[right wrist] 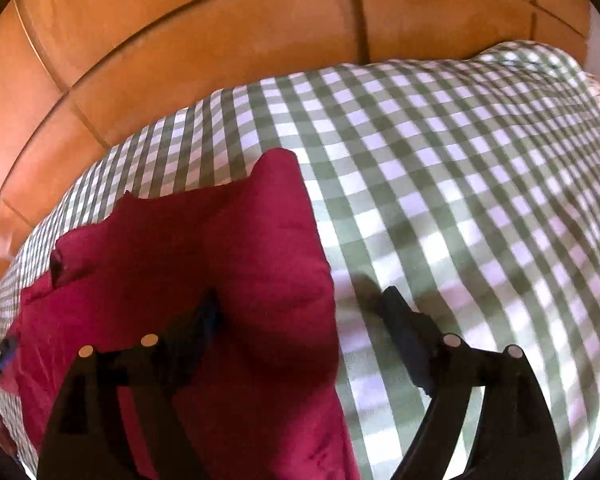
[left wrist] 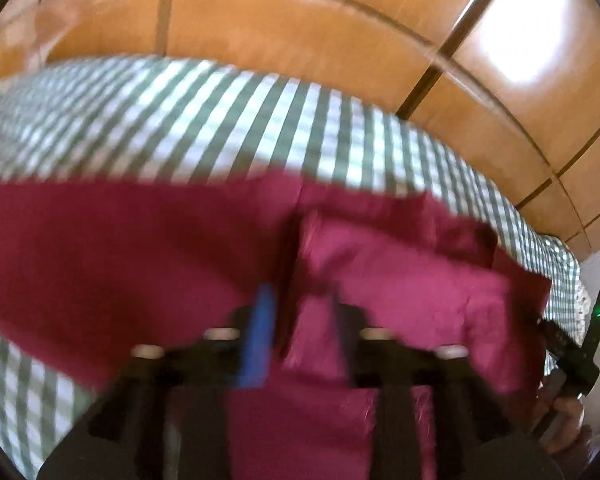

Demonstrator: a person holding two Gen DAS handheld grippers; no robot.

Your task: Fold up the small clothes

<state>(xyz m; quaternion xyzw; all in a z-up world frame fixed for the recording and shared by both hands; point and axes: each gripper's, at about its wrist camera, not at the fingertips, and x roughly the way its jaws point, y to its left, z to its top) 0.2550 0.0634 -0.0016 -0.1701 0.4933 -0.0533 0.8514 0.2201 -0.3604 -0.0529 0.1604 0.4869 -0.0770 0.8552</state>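
A dark red garment [left wrist: 140, 248] lies spread on a green-and-white checked cover [left wrist: 220, 120], with a folded layer at its right end. My left gripper [left wrist: 300, 306] hangs low over that layer, its fingers apart and red cloth showing in the gap; motion blur hides any contact. In the right wrist view the same red garment [right wrist: 220, 248] fills the lower left. My right gripper [right wrist: 302, 310] stands wide open astride the garment's right edge: one finger is over the red cloth, the other over the checked cover [right wrist: 460, 180].
Glossy orange-brown wooden panels [left wrist: 300, 40] rise behind the far edge of the cover. A hand [left wrist: 568, 412] holding a black tool with a green light shows at the right edge of the left wrist view. Bare checked cover stretches right of the garment.
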